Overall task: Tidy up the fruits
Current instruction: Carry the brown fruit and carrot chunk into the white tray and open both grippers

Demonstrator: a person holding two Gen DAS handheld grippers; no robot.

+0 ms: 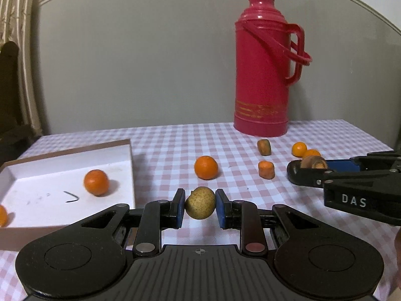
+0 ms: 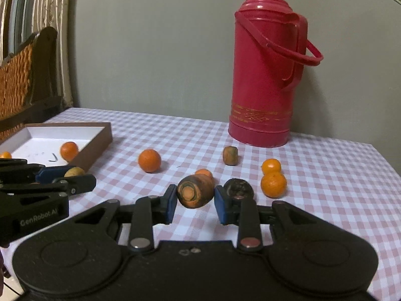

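Item one: my left tongs (image 1: 200, 207) are clenched on a small yellow-brown fruit (image 1: 200, 202), held above the worktop (image 1: 163, 145) beside the white box (image 1: 75, 195) at its left edge. Item two: right tongs (image 2: 195, 198) clamp a carrot stub (image 2: 195, 193). Both look light, firm and prone to roll; I'd grip across the middle.

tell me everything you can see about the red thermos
The thermos is a tall flask that looks like red plastic, with a ridged shoulder, a narrow open-looking neck with no visible cap, a fixed side handle and a swing bail hanging beside it. Faded gold bands circle its lower body. It stands upright at the far edge of the checked tablecloth, against the grey wall, nothing touching it.
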